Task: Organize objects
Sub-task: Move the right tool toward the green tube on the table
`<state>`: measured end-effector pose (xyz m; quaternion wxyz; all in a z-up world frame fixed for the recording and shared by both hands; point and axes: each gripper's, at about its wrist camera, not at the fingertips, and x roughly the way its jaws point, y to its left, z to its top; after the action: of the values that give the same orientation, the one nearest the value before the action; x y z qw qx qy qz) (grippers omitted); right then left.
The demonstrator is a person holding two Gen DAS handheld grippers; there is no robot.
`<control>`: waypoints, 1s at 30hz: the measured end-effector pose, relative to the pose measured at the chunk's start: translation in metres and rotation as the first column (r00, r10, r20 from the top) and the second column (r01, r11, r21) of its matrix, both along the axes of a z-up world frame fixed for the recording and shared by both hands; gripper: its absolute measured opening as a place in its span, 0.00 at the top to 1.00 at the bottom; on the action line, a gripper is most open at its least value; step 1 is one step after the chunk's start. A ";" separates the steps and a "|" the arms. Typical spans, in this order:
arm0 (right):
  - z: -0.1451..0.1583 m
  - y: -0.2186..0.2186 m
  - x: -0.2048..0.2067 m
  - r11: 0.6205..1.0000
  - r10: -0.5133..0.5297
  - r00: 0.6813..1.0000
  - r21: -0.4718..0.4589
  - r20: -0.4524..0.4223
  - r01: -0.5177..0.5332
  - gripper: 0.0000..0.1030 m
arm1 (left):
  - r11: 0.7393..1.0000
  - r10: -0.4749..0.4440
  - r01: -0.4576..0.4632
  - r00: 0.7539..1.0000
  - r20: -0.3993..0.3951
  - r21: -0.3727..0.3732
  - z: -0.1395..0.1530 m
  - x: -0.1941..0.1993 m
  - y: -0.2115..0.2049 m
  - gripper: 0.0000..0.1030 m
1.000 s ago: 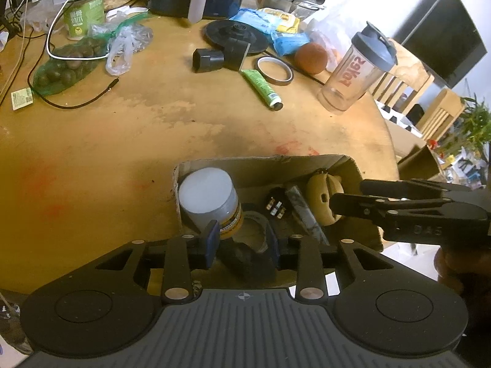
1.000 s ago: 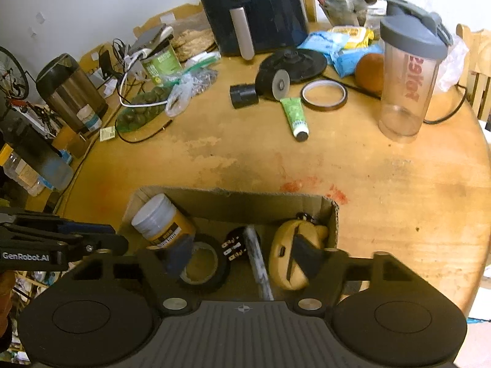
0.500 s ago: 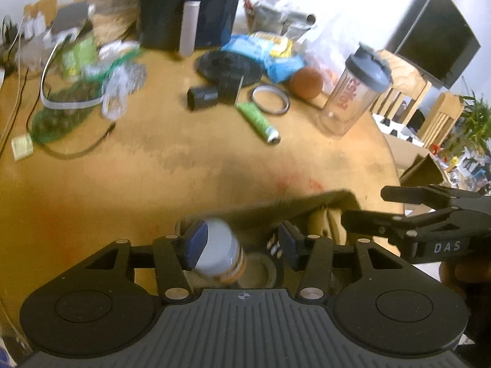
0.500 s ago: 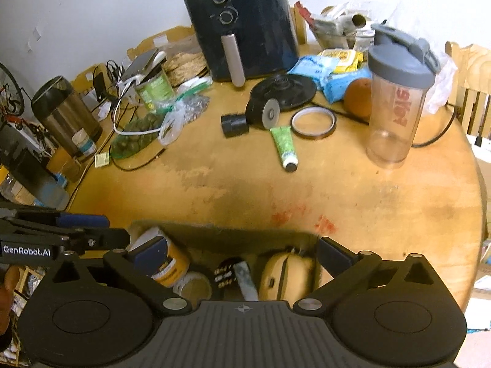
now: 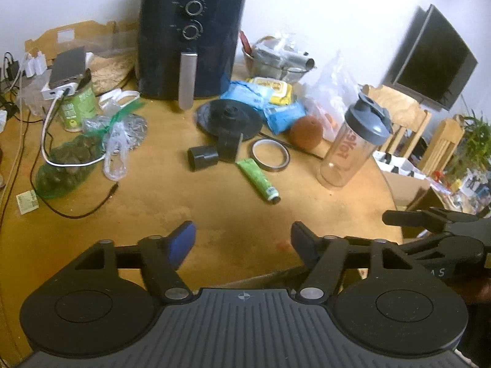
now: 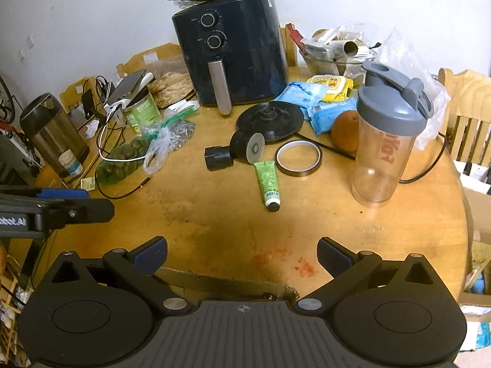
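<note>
Here, green tube lying flat, cap toward camera, both grippers spread empty.

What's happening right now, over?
Left gripper and right gripper open, empty. Cardboard box just below them. Green tube and tape ring loose ahead, unobstructed.

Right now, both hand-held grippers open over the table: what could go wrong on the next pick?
1. The green tube lies touching the tape ring; grabbing it may drag the ring along.
2. The empty shaker bottle stands tall and could tip if bumped.
3. A black cable runs behind the bottle and could snag.
</note>
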<state>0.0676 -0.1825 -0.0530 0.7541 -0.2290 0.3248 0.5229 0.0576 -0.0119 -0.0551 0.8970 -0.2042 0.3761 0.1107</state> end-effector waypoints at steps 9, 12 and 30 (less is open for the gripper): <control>-0.012 0.000 -0.002 0.999 0.003 0.999 -0.054 0.045 0.000 0.00 | 0.997 0.032 -0.033 0.999 -0.016 -0.076 -0.013 -0.007 0.005 0.30; -0.017 0.000 0.003 0.998 0.014 0.999 -0.065 0.032 -0.012 0.00 | 0.995 0.037 -0.039 0.999 -0.026 -0.096 -0.018 -0.007 0.003 0.30; -0.036 0.040 0.049 0.987 0.076 0.995 -0.144 0.071 -0.065 0.00 | 0.988 0.084 -0.094 0.993 -0.088 -0.123 -0.033 0.008 0.003 0.30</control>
<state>0.1169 -0.1426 -0.0885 0.7289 -0.3128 0.3239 0.5157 0.0653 -0.0090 -0.0879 0.8600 -0.2728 0.4096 0.1347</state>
